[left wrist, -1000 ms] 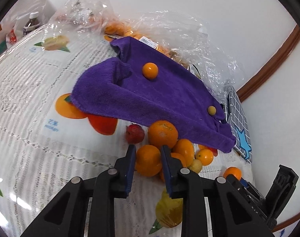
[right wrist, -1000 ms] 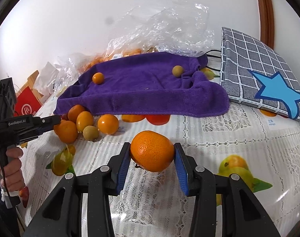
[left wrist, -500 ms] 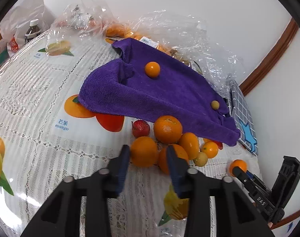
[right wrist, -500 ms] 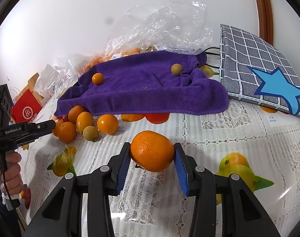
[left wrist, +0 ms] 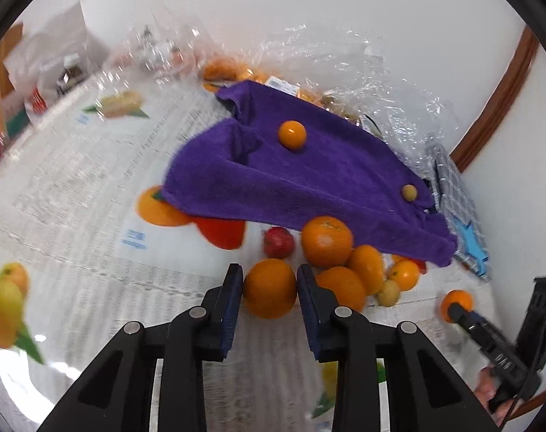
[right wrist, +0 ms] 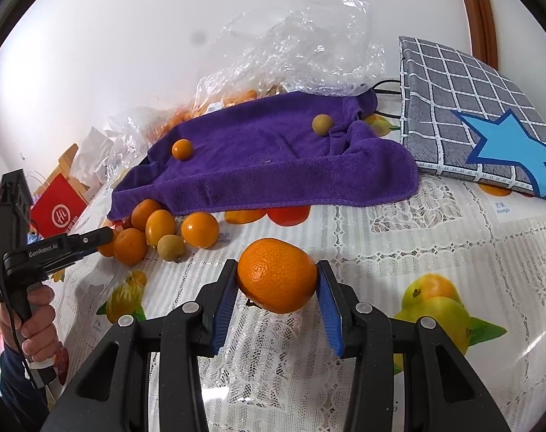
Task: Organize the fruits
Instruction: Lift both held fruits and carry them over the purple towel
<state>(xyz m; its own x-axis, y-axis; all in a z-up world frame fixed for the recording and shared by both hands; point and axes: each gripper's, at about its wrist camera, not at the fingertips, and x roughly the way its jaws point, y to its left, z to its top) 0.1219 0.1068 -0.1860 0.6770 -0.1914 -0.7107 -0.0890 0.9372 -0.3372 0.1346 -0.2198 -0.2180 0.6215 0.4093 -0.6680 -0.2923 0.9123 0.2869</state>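
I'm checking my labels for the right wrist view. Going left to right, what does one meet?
Left claw → small orange on the purple towel → orange held in the right claw → greenish-brown fruit on the towel → checked cushion with a blue star.

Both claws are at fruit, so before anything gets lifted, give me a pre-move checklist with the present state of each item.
1. Right claw clamped on its orange: ok.
2. Left claw has just been closing around the front orange; pads pressing it: cannot tell.
3. Neighbouring pile orange clear of the left claw: not ok, it sits right against it.
4. Purple towel has free space: ok, only two small fruits on it.
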